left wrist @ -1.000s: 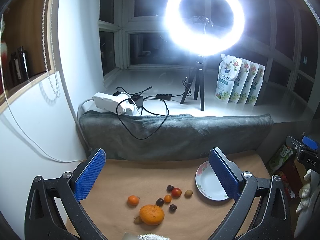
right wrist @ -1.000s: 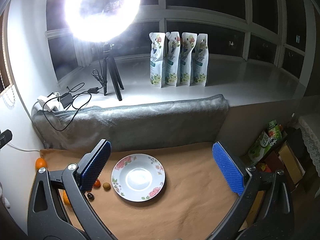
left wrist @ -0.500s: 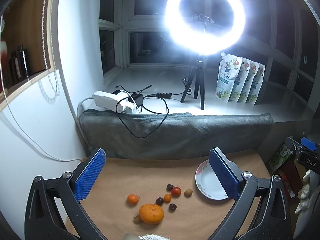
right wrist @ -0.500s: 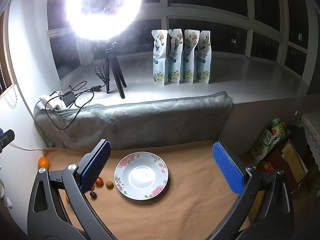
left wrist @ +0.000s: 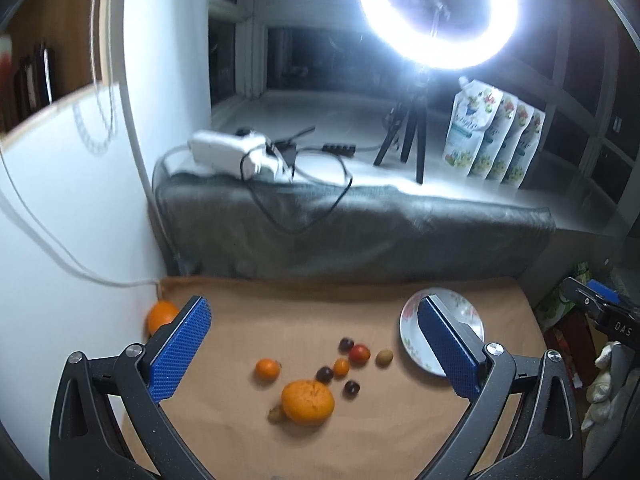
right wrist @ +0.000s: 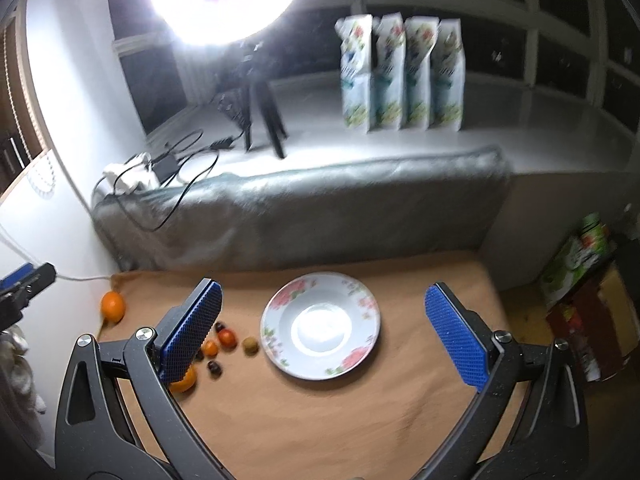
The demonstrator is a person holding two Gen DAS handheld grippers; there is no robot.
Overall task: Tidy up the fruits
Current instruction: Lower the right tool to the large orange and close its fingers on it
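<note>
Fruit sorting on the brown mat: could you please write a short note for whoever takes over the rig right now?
Left gripper: open, empty, above the fruit.
Right gripper: open, empty, above the plate.
Plate holds nothing.
Loose on the mat: big orange, small orange, red tomato, dark cherries, all left of the plate; another orange by the wall.
Nothing sorted yet; every piece remains.
</note>
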